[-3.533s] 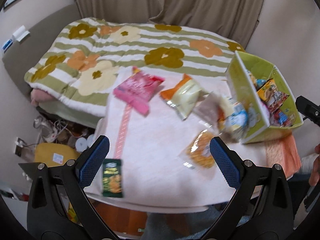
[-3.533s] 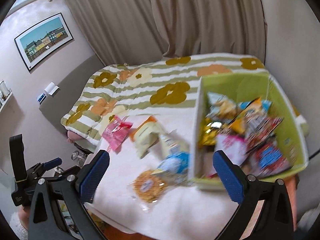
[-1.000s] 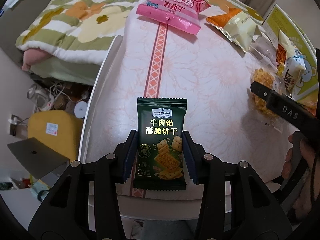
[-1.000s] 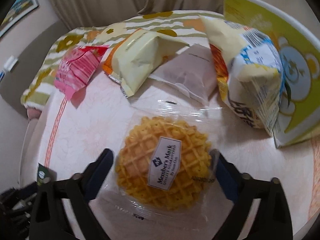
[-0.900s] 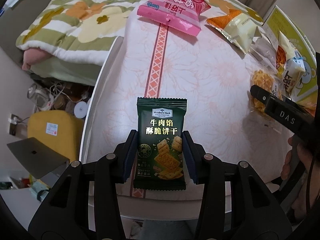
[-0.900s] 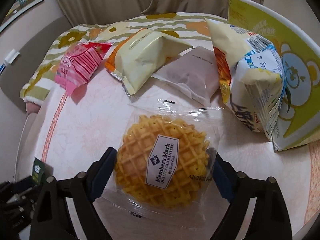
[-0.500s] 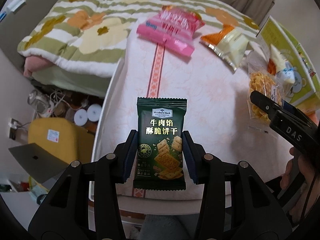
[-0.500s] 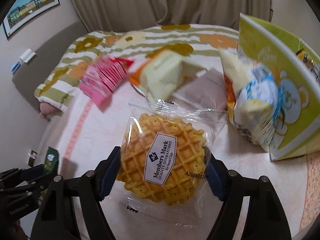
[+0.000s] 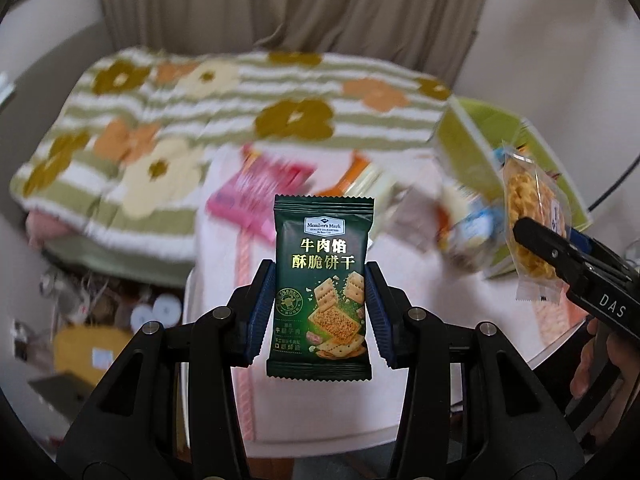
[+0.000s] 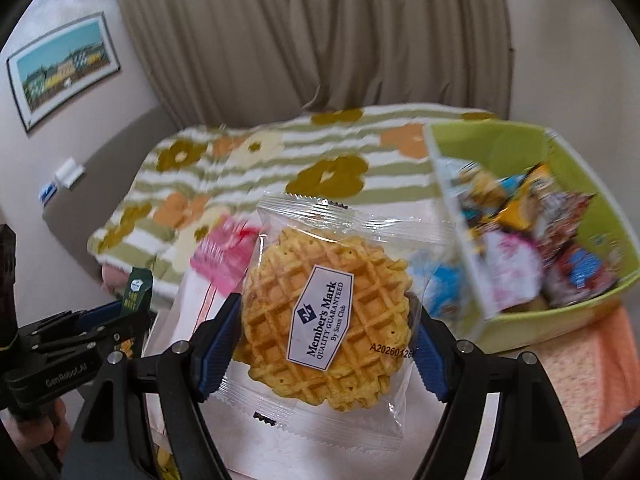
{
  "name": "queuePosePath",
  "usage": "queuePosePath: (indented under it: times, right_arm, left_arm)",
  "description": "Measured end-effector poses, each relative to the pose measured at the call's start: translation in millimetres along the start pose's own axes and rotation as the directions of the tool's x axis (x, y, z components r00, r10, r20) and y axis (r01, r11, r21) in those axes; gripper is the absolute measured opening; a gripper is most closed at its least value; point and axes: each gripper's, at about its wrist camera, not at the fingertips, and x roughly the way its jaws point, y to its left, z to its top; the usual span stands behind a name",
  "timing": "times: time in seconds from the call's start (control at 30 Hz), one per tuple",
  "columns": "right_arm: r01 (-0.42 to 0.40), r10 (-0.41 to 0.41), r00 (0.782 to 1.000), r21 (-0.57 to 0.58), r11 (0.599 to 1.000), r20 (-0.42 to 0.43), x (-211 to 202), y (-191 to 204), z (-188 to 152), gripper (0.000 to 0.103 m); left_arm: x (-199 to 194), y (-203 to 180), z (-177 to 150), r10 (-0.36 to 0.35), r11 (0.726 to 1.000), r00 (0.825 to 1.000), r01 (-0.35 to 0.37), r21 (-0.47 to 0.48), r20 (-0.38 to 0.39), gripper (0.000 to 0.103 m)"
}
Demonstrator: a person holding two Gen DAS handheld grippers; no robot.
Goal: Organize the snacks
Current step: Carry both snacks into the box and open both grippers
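My left gripper (image 9: 320, 312) is shut on a dark green cracker packet (image 9: 322, 264), held upright above the table. My right gripper (image 10: 328, 332) is shut on a clear-wrapped waffle (image 10: 326, 314), lifted off the table. In the left wrist view the waffle (image 9: 528, 216) hangs at the right in front of the green basket (image 9: 464, 148). The right wrist view shows the green basket (image 10: 624, 248) at the right, with several snack packets inside. A pink packet (image 9: 256, 188), an orange-and-cream bag (image 9: 360, 180) and a blue-and-white bag (image 9: 468, 236) lie blurred on the white table (image 9: 420, 292).
A bed with a green-striped flowered cover (image 9: 224, 92) stands behind the table, curtains (image 10: 320, 40) beyond it. Clutter and a yellow thing (image 9: 88, 348) sit on the floor to the left. An orange cloth (image 10: 592, 368) lies under the basket. A hand (image 9: 592, 364) grips the right tool.
Both grippers have risen off the table with their packets. The right one closed on the waffle and lifted it. The views have tipped up toward the bed and curtains.
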Motion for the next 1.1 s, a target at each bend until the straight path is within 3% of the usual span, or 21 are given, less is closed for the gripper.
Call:
queuePosePath:
  times: [0.23, 0.47, 0.7, 1.0, 1.03, 1.1]
  right_arm:
    - [0.047, -0.048, 0.997, 0.031, 0.998, 0.058, -35, -65, 32, 0.073]
    - [0.053, -0.054, 0.997, 0.019, 0.998, 0.053, -47, -145, 57, 0.073]
    - [0.061, -0.062, 0.998, 0.031, 0.998, 0.011, -45, -216, 69, 0.073]
    - [0.021, -0.018, 0.999, 0.077, 0.997, -0.048, -29, -265, 69, 0.073]
    - [0.018, -0.015, 0.999, 0.079, 0.997, -0.048, -28, -268, 70, 0.073]
    - [0.013, -0.009, 0.999, 0.090, 0.996, -0.045, -27, -274, 69, 0.073]
  left_arm:
    - [-2, -70, 46, -0.070, 0.997, 0.995, 0.067, 0.048, 0.071, 0.041]
    - [24, -161, 81, -0.132, 0.989, 0.987, 0.126, 0.071, 0.088, 0.041]
    - [77, -247, 100, -0.184, 0.981, 0.983, 0.183, 0.065, 0.007, 0.041]
    - [137, -309, 94, -0.124, 0.985, 0.985, 0.137, 0.109, -0.116, 0.041]
    - [141, -312, 93, -0.118, 0.985, 0.986, 0.131, 0.112, -0.120, 0.042]
    - [147, -314, 90, -0.090, 0.987, 0.986, 0.107, 0.116, -0.143, 0.055]
